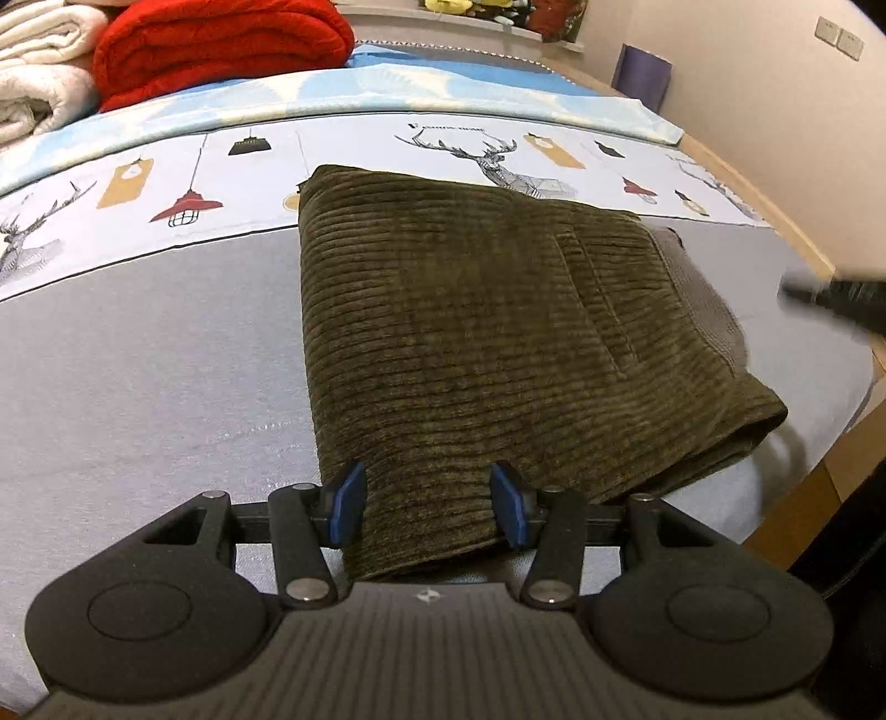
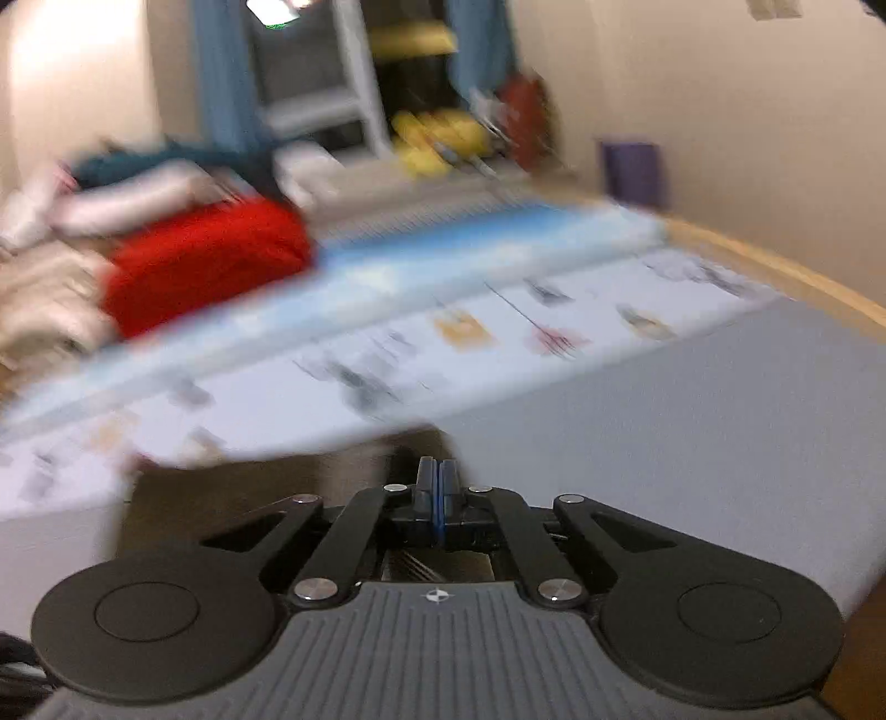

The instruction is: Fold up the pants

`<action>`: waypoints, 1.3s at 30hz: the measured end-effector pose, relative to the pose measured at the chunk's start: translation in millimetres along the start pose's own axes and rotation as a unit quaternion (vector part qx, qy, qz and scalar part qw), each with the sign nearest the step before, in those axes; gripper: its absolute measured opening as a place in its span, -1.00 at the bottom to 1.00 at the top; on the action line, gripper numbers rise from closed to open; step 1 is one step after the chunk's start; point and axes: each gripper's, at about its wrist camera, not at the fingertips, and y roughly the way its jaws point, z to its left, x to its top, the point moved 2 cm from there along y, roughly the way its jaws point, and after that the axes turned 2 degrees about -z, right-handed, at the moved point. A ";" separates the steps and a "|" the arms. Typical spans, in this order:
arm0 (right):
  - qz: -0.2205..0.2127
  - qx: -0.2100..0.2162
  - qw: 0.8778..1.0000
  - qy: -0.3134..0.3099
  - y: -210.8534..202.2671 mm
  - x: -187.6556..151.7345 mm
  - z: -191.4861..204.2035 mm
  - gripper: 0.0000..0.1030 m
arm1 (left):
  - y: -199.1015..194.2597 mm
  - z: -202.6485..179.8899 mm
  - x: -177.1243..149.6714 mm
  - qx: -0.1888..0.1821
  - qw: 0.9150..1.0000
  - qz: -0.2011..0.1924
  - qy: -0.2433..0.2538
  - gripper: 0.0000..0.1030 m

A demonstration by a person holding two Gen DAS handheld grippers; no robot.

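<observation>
Dark olive corduroy pants (image 1: 470, 332) lie folded into a thick rectangle on the grey part of the bed sheet (image 1: 138, 387). My left gripper (image 1: 429, 507) is open. Its blue pads (image 1: 349, 504) stand apart on either side of the fold's near edge, and the cloth lies flat between them without being pinched. My right gripper (image 2: 437, 487) is shut, pads together, with nothing visible between them. Its view is blurred, and a dark olive patch of the pants (image 2: 266, 498) shows just left of its fingers. In the left wrist view a blurred black shape (image 1: 819, 296) at the right edge is the right gripper.
A folded red blanket (image 1: 221, 50) and white blankets (image 1: 39, 66) are piled at the bed's far left. The printed sheet with deer and lamps (image 1: 498, 155) runs behind the pants. The wooden bed edge (image 1: 786, 221) and a wall are on the right.
</observation>
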 end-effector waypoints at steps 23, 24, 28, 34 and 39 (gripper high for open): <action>0.145 0.128 0.979 0.068 59.3 32.9 -9.9 0.46 | -7.7 27.7 62.0 0.000 0.998 0.031 -0.053 0.47; 0.154 0.141 0.977 0.051 62.4 37.7 -4.4 0.46 | -10.7 31.3 78.3 -0.001 0.999 0.022 -0.038 0.51; 0.187 0.181 0.965 -0.017 84.3 53.3 5.8 0.61 | -4.7 53.8 124.3 -0.030 0.999 0.013 -0.037 0.65; 0.268 0.200 0.942 -0.026 122.0 34.4 4.9 0.64 | 63.1 90.5 122.4 -0.065 0.978 0.110 -0.166 0.63; 0.280 0.220 0.934 -0.037 130.1 27.2 4.1 0.81 | 93.3 76.4 124.6 -0.059 0.977 0.144 -0.147 0.64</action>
